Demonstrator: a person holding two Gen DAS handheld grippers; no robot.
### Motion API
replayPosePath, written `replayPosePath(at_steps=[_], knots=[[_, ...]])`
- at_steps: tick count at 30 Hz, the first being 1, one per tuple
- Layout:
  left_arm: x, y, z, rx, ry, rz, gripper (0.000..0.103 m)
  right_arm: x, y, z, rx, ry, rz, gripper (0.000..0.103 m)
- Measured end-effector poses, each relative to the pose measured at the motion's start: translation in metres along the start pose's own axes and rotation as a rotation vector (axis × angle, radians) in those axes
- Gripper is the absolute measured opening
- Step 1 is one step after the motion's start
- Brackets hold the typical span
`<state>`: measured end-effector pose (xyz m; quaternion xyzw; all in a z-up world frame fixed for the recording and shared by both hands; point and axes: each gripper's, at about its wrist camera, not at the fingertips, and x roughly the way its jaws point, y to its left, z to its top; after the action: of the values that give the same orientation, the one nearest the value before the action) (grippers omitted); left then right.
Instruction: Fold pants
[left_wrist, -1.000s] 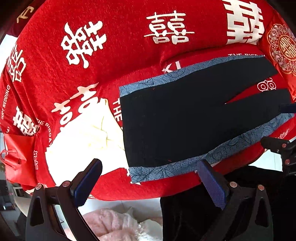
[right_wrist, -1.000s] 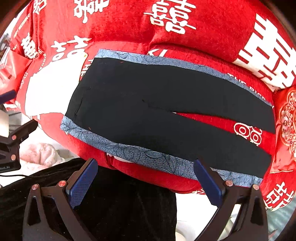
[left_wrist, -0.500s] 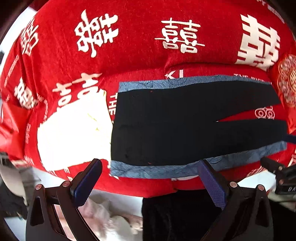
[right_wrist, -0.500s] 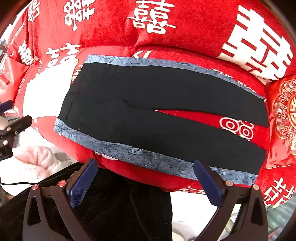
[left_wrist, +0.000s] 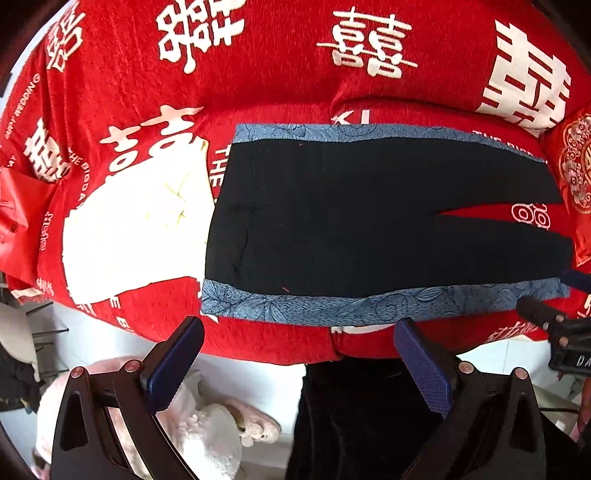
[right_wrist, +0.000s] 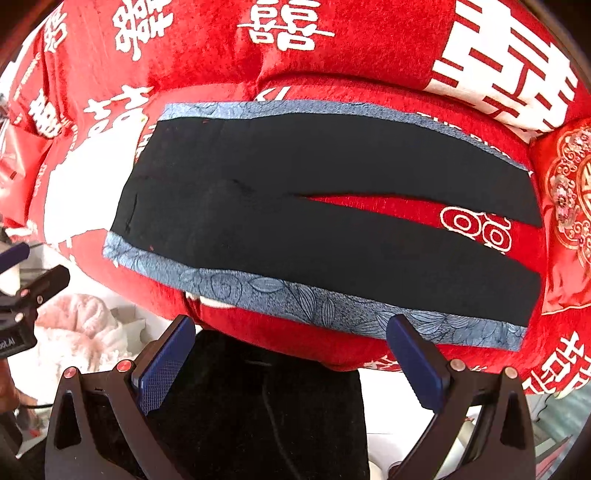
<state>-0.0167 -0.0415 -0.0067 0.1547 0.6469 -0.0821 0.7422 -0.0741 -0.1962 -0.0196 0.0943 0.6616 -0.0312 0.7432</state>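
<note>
Black pants with blue patterned side bands lie flat on a red sofa cover, waist to the left, legs to the right and slightly spread. They also show in the right wrist view. My left gripper is open and empty, just in front of the near blue band at the waist end. My right gripper is open and empty, in front of the near band toward the leg end. Neither touches the pants.
A white printed patch lies left of the waist. A red cushion sits at the leg end. Pink fluffy slippers and dark trousers of the person are below the sofa edge.
Both grippers have moved slightly closer and shifted; the pants now appear larger and more level in both views. The pants have not moved.
</note>
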Motion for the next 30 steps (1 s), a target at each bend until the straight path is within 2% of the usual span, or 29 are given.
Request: replayPosePath(at_steps=[5,8,18,30], knots=[[0.027,0.021,0.001,0.042,0.028,-0.004,0.103,0.018,0.011,0.002,0.086,0.007,-0.020,0.103],[0.046,0.029,-0.001,0.056,0.042,-0.016,0.103,0.035,0.021,0.001,0.095,0.027,-0.048,0.103],[0.105,0.030,0.000,0.081,0.060,-0.038,0.103,0.087,0.035,-0.009,0.136,0.056,-0.075,0.103],[0.156,0.036,0.003,0.012,0.029,-0.055,0.103,0.134,0.030,-0.013,0.140,0.031,-0.104,0.103]])
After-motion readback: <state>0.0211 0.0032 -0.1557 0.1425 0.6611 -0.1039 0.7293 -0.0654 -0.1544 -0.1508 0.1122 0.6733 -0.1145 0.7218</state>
